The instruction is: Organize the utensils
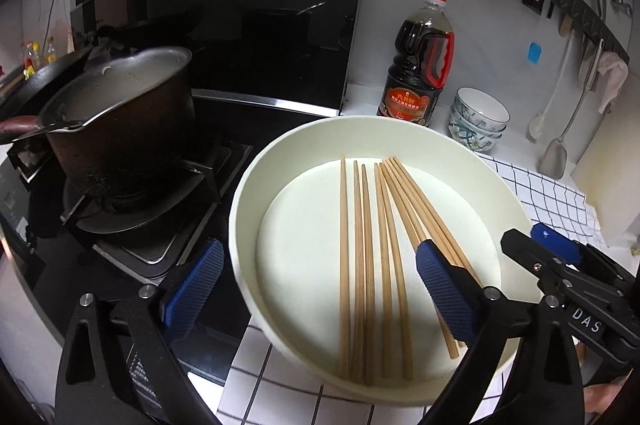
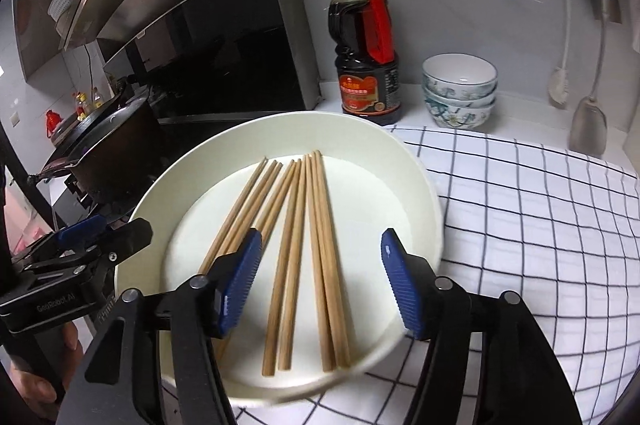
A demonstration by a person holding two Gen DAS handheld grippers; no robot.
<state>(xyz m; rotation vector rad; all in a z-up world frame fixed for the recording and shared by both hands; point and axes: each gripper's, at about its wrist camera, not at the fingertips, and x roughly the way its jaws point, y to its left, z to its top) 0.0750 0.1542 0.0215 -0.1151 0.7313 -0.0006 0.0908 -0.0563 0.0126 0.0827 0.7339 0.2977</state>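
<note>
Left wrist view looked down on a wide cream bowl (image 1: 240, 209) sitting on a white checked cloth (image 1: 548, 193) beside a black stove (image 1: 152, 245). Eight or so wooden chopsticks (image 1: 364, 265) lay side by side on the bowl's flat floor, thin tips pointing away. The left gripper (image 1: 316, 289) was spread wide and held nothing; one blue pad sat outside the bowl's left rim, the other hung above the right-hand chopsticks. A dark pot (image 1: 120, 129) stood on the burner.

Right wrist view showed the right gripper (image 2: 320, 285) also wide apart and empty, poised over the same chopsticks (image 2: 308, 257), its pads flanking the middle and right ones without clear contact. Behind the bowl (image 2: 424, 193) stood a soy sauce bottle (image 2: 368, 57) and stacked patterned bowls (image 2: 460, 89) near the wall.
</note>
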